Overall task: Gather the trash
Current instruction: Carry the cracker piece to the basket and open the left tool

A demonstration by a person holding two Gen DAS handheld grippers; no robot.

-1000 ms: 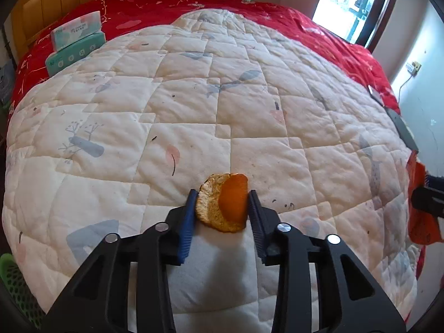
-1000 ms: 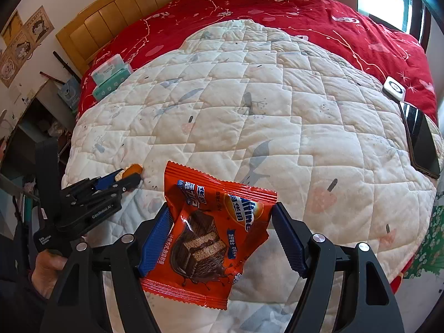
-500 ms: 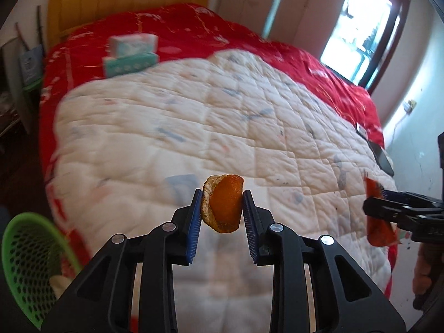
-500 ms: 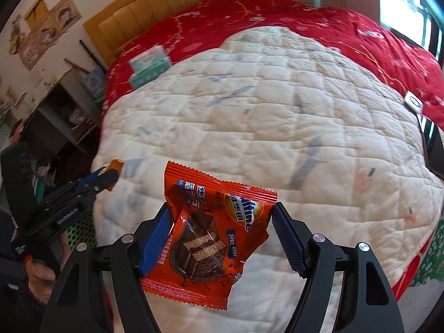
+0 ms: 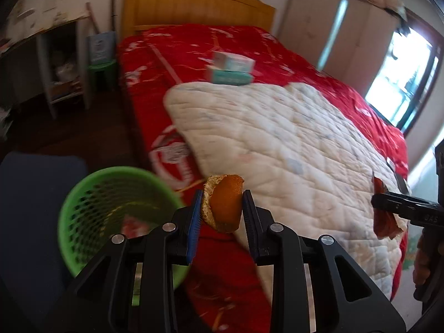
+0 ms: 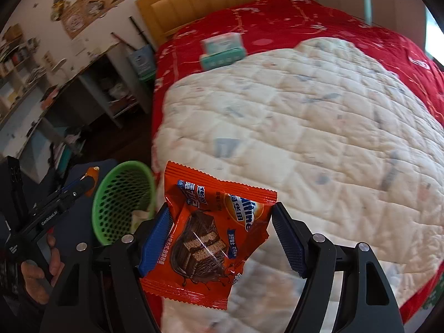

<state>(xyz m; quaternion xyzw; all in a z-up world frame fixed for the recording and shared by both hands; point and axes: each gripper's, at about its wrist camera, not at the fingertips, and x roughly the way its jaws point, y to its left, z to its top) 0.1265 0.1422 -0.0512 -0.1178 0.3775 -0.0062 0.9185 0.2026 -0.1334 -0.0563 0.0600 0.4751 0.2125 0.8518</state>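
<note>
My left gripper is shut on a piece of orange peel and hangs beside the bed's edge, just right of a green mesh waste basket on the floor. My right gripper is shut on an orange snack wrapper over the near corner of the white quilt. In the right wrist view the left gripper with the peel sits at the left, next to the basket. In the left wrist view the wrapper shows edge-on in the right gripper at the far right. Some trash lies in the basket.
A red bedspread lies under the quilt, with stacked tissue packs near the wooden headboard. A desk with shelves and a small green stool stand left of the bed. A dark blue seat is by the basket.
Both grippers have swung left off the quilt toward the bed's side, still holding the peel and the wrapper. The green basket has come into full view beside the left gripper.
</note>
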